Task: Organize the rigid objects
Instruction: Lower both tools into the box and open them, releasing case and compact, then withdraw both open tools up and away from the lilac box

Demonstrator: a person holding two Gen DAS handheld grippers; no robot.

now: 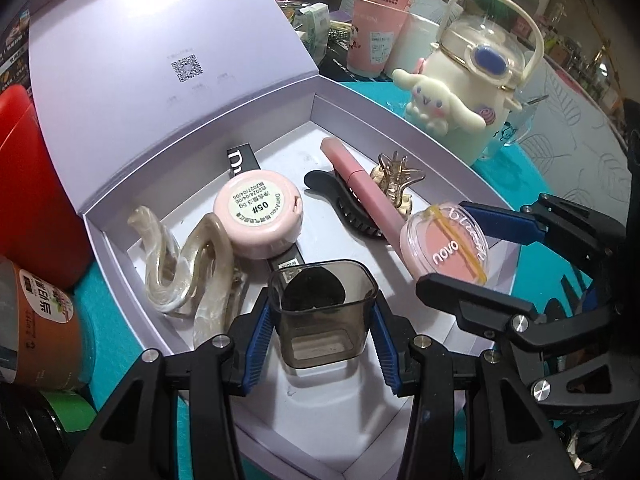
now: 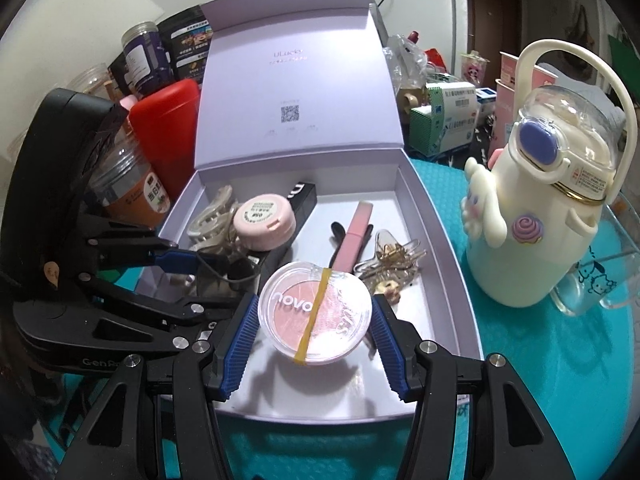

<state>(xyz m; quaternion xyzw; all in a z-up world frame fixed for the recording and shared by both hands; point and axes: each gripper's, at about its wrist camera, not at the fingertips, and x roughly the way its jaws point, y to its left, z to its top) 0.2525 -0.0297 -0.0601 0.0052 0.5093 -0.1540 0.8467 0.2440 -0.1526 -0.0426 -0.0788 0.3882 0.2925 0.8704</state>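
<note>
Nearest my left wrist camera, the left gripper (image 1: 323, 322) had its blue pads closed narrowly on a smoky translucent square cup (image 1: 323, 312), held over the near end of the open lavender box (image 1: 394, 128), with something dark and round showing through its mouth. From the right wrist camera, the right gripper (image 2: 314, 326) clamped a round clear "novo" blush compact (image 2: 315, 312) between its pads, a yellow rubber band (image 2: 316, 312) running across the lid; that compact hung above the near floor of the box. Each view caught the other tool: the left camera saw the compact (image 1: 446, 246) from the side at the box's right rim, while the right camera saw the cup (image 2: 218, 280) only as a dim shape behind the left gripper's fingers (image 2: 180, 260). Further in, I saw a pearly wavy hair clip (image 1: 188, 264) at the left, a pink round case (image 1: 258, 216) turned label-up on a black tube (image 1: 240, 158), a black hair clip (image 1: 348, 204), a pink lip tube (image 1: 356, 184) across it, and a gold claw clip (image 1: 396, 184) to the right. Only the right camera showed the "uLucky" print on the raised lid (image 2: 288, 56). Beyond the box, on the teal mat (image 2: 520, 344), stood a cream cartoon-dog bottle (image 2: 540, 220) with a loop handle, a glass mug (image 2: 600, 280) just beside it. A red container (image 2: 168, 128) and jars (image 2: 132, 184) stood at the box's left.
</note>
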